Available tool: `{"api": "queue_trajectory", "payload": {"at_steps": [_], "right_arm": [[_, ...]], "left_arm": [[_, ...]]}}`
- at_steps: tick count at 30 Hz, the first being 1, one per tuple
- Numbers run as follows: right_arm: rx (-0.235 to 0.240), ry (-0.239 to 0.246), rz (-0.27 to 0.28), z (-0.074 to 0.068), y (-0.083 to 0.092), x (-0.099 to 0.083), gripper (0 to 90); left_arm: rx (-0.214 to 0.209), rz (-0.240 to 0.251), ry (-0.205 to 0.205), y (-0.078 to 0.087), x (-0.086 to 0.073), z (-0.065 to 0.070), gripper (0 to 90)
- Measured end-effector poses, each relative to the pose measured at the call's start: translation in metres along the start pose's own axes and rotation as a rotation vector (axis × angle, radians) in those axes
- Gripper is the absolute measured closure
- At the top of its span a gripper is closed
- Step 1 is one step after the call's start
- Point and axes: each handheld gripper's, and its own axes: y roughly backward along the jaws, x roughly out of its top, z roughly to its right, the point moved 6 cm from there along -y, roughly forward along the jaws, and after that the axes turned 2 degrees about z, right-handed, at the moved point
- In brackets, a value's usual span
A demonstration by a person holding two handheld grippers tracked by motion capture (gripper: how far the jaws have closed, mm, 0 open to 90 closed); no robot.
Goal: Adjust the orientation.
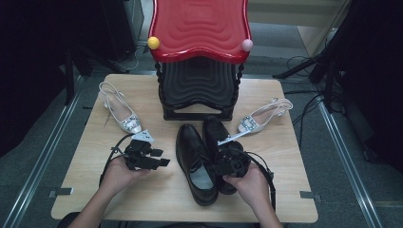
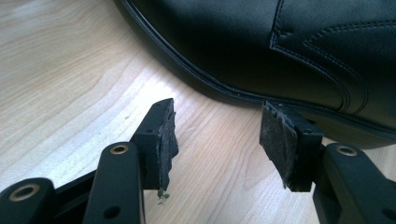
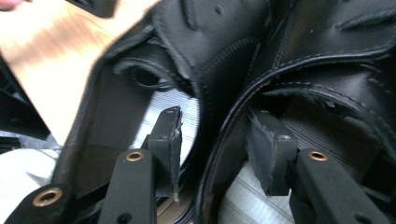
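Two black leather shoes stand side by side at the middle of the wooden table (image 1: 85, 142), the left shoe (image 1: 189, 145) and the right shoe (image 1: 215, 127). My right gripper (image 1: 217, 163) reaches down into their openings. In the right gripper view it (image 3: 217, 135) straddles the two touching inner walls, one jaw inside the left shoe (image 3: 112, 107) and one inside the right shoe (image 3: 336, 79); a gap shows beside one pad (image 3: 173, 140), so it is open. My left gripper (image 1: 159, 157) lies low on the table, open, just left of the left shoe (image 2: 243, 42), with only bare wood between its fingers (image 2: 217, 126).
A silver slingback heel (image 1: 121, 113) lies at the back left and its mate (image 1: 260, 118) at the back right. A red stool stacked on a black one (image 1: 199, 28) stands behind the shoes, with a yellow ball (image 1: 153, 42) and a pink ball (image 1: 247, 45) on its corners.
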Motion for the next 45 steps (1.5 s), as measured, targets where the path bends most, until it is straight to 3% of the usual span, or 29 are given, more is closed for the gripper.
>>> {"api": "queue_trajectory", "payload": {"at_steps": [7, 11, 14, 17, 19, 23, 31, 34, 39, 42, 45], "right_arm": [[-0.002, -0.045, -0.048, 0.005, -0.014, 0.005, 55.4], [-0.010, -0.064, -0.044, 0.006, -0.016, 0.006, 57.2], [-0.023, -0.068, -0.040, 0.006, -0.017, 0.005, 59.7], [-0.054, -0.054, -0.044, 0.006, -0.017, 0.005, 67.6], [-0.073, -0.085, -0.050, 0.009, -0.015, 0.004, 77.3], [-0.076, -0.091, -0.075, 0.013, -0.012, 0.004, 81.1], [-0.060, -0.089, -0.072, 0.022, -0.001, 0.001, 82.8], [-0.001, -0.108, -0.051, 0.023, 0.010, 0.002, 82.8], [0.050, -0.115, -0.028, 0.023, 0.021, 0.005, 82.9], [0.114, -0.140, 0.010, 0.022, 0.031, 0.009, 82.9], [0.144, -0.148, 0.034, 0.020, 0.041, 0.012, 82.8]], "left_arm": [[0.004, 0.009, -0.003, 0.002, 0.001, -0.003, 45.8], [0.005, 0.013, 0.002, 0.003, 0.002, -0.004, 45.8], [0.007, 0.016, 0.005, 0.003, 0.002, -0.004, 45.8], [0.013, 0.022, 0.007, 0.004, 0.003, -0.004, 45.8], [0.017, 0.023, 0.003, 0.005, 0.003, -0.006, 45.7], [0.022, 0.030, 0.014, 0.007, 0.002, -0.009, 45.7], [0.025, 0.037, 0.017, 0.009, 0.002, -0.012, 45.7], [0.028, 0.036, 0.015, 0.009, 0.002, -0.012, 45.8], [0.038, 0.027, 0.004, 0.010, 0.001, -0.014, 45.2], [0.039, 0.032, 0.002, 0.013, -0.001, -0.016, 44.3], [0.037, 0.037, 0.009, 0.014, -0.001, -0.017, 44.2]]}}
